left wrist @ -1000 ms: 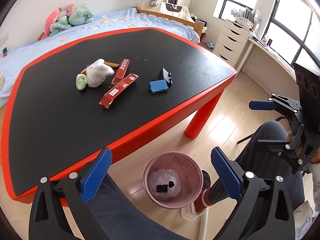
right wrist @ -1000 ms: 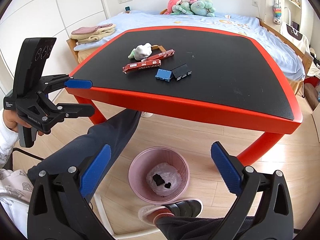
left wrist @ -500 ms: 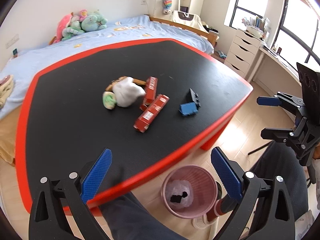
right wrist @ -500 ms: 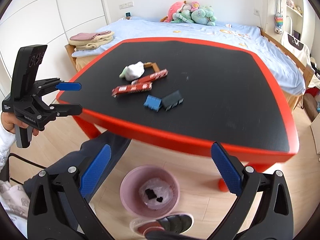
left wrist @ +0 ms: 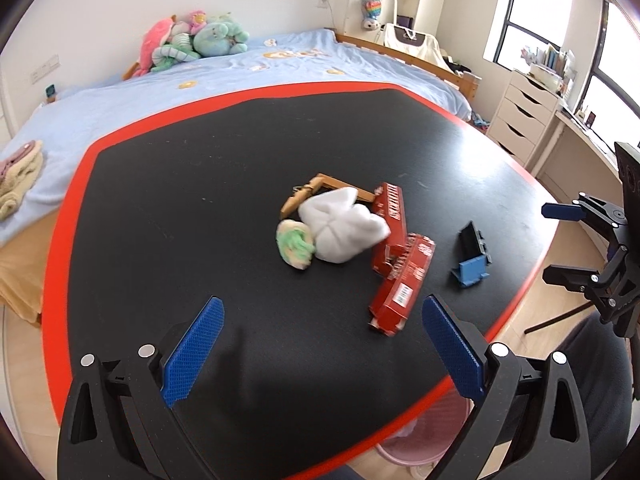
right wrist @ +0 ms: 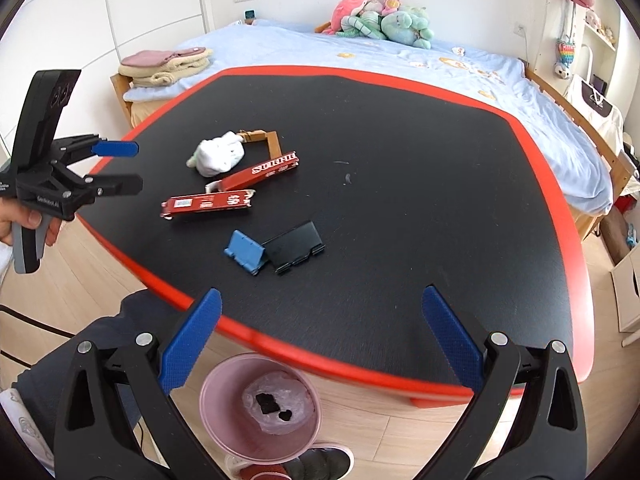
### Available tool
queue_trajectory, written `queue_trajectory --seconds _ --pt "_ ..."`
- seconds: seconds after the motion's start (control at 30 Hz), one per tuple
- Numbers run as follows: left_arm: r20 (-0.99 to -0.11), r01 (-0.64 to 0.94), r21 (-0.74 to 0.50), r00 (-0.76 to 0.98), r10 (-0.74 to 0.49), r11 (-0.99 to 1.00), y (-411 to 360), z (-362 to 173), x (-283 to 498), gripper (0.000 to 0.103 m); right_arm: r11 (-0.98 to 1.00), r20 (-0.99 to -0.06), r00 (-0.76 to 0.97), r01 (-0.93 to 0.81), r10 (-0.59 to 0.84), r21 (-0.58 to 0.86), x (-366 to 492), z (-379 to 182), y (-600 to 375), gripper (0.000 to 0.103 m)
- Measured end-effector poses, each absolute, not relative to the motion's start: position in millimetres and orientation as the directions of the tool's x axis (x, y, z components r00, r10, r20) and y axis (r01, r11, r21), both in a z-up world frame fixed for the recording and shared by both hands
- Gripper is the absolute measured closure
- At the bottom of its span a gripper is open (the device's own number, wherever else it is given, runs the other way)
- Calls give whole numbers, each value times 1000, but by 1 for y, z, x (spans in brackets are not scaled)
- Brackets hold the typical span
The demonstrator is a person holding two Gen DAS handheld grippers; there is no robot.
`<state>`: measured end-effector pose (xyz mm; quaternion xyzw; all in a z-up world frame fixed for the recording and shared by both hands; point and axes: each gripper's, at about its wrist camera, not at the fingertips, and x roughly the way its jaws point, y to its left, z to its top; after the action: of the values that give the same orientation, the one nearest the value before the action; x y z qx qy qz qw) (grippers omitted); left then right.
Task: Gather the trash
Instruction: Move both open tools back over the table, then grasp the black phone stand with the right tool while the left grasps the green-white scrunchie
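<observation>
On the black table [left wrist: 200, 184] lie a white crumpled tissue [left wrist: 344, 230], a green-white wad [left wrist: 295, 243], a wooden frame piece [left wrist: 304, 194], two red boxes [left wrist: 400, 284], and a blue and black folded piece [left wrist: 472, 256]. The same pile shows in the right wrist view: tissue [right wrist: 220, 154], red boxes [right wrist: 208, 205], blue-black piece [right wrist: 276, 250]. My left gripper [left wrist: 320, 354] is open and empty above the table's near side. My right gripper [right wrist: 320, 344] is open and empty over the table edge. The pink bin [right wrist: 260, 404] stands on the floor below it, holding dark scraps.
The table has a red rim [right wrist: 320, 360]. A blue bed [left wrist: 200, 76] with plush toys [left wrist: 192, 40] lies behind it. White drawers [left wrist: 524, 120] stand at the right. The person's legs [right wrist: 72, 360] and shoe [right wrist: 316, 464] are beside the bin.
Both grippers rose and moved forward over the table. The trash pile is now closer and more central in both views. The bin slid toward the bottom of the views. Both stayed open.
</observation>
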<state>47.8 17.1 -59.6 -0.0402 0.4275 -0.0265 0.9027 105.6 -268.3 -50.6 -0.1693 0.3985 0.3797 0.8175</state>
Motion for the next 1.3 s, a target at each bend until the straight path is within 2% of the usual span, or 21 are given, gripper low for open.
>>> queue_trajectory --seconds 0.6,1.0,1.07,1.13,1.23,1.3 --pt "-800 -13 -64 599 -43 998 37 -86 83 8 631 -812 371 -776 451 -3 140 -81 -238 4" --pt "-797 -5 -53 603 -40 999 39 -92 98 8 588 -794 358 -809 491 -1 149 -84 -220 5" --pt "-793 2 -50 608 -41 999 38 -92 99 9 578 -790 357 -816 498 -5 148 -84 -218 18" --pt "-788 4 -43 614 -36 999 37 -92 100 16 571 -793 356 -821 494 -13 147 -85 -215 28" --pt "-783 7 -40 620 -35 999 35 -90 100 27 559 -790 346 -829 507 -5 144 -84 -212 36" --pt "-782 9 -33 623 -31 999 34 -88 99 39 554 -788 342 -832 512 -1 143 -84 -211 44"
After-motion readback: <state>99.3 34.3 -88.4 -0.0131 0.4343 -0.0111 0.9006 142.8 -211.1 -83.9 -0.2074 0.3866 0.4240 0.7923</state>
